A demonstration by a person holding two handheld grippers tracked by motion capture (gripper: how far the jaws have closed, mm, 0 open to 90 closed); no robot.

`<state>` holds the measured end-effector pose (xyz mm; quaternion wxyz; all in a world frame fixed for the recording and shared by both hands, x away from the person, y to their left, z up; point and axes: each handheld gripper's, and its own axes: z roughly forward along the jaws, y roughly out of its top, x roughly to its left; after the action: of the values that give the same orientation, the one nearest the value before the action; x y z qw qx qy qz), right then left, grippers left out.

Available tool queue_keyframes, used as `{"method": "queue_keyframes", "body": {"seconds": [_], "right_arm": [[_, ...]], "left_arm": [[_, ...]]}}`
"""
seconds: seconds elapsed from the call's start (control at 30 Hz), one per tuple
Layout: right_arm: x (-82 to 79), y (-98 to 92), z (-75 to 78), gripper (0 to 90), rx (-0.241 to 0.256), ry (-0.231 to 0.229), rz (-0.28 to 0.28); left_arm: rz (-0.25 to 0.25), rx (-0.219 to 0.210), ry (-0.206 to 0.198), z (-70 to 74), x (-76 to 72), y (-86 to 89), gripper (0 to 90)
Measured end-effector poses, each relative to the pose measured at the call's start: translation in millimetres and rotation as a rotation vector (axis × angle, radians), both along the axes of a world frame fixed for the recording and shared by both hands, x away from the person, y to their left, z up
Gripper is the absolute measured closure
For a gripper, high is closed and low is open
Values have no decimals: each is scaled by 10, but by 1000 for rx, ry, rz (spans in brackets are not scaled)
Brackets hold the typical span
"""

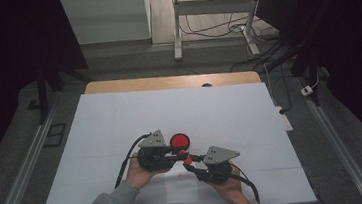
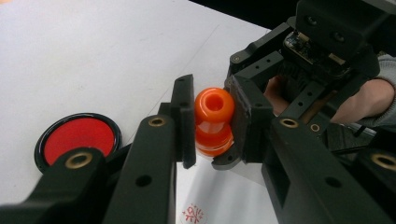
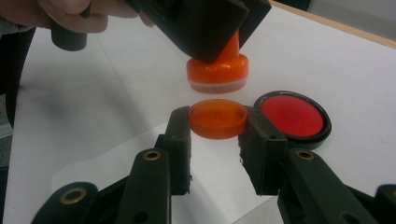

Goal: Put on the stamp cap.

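The left gripper (image 2: 212, 123) has its fingers clamped on the handle of an orange stamp (image 2: 214, 122), holding it above the white worktop (image 1: 120, 123). The right gripper (image 3: 218, 122) has its fingers clamped on the stamp's orange cap (image 3: 218, 119), just below the stamp's base and apart from it. A red ink pad (image 3: 293, 116) in a black rim lies on the worktop just beside the cap. A paper sheet (image 1: 182, 189) lies under the grippers.

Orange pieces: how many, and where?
2. The orange stamp is clamped in the left tool; its orange cap is gripped in the right tool, just below the stamp. None hidden that I can tell.
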<state>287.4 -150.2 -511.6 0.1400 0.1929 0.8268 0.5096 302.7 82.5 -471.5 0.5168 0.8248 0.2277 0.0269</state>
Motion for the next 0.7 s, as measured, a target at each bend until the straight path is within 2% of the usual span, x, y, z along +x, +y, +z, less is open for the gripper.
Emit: {"method": "queue_keyframes", "body": {"seconds": [0.4, 0.7], "right_arm": [[7, 33, 22, 642, 17, 1, 8], [7, 40, 36, 642, 24, -7, 7]], "left_arm": [[4, -8, 0, 6, -3, 12, 716], [-11, 2, 1, -19, -3, -17, 717]]}}
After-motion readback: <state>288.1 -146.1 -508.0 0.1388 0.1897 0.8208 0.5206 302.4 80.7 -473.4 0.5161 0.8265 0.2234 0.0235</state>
